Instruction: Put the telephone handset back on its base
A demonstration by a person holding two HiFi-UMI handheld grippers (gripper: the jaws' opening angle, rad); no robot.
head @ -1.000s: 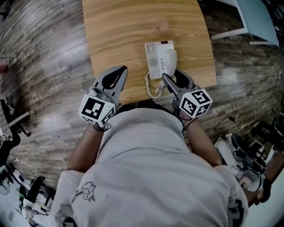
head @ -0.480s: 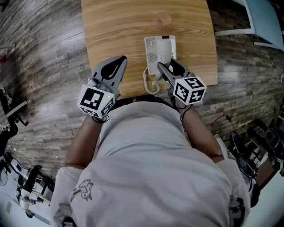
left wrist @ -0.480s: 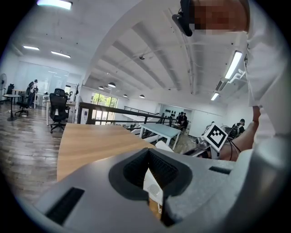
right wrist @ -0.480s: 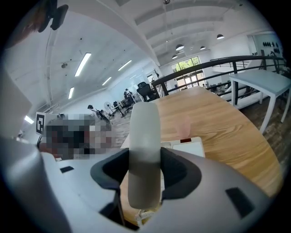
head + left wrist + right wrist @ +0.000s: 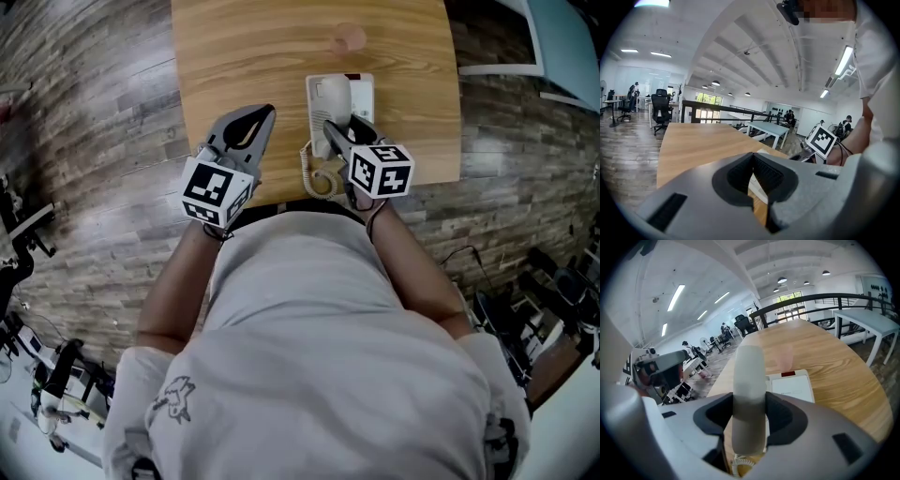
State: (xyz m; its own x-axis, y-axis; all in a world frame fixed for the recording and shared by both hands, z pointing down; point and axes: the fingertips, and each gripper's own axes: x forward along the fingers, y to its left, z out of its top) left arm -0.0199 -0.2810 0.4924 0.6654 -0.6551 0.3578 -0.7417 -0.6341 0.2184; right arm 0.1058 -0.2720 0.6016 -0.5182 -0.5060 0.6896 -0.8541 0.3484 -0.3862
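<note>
I'm seeing my left hand-held gripper (image 5: 262,117) hovering over the tabletop (image 5: 253,47), its jaws closed and holding nothing. To its right, my right hand-held gripper (image 5: 342,127) is clamping the pale telephone handset (image 5: 749,380) around its middle. The handset's long axis is running straight away from me, its far end pointing across the tabletop, over the left half of the white base (image 5: 797,387). A small red label (image 5: 788,374) is showing at the base's far edge; the print on it is too small to read.

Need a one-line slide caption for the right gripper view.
Right gripper clamped on the white telephone handset, its base just ahead on the wooden table.
</note>
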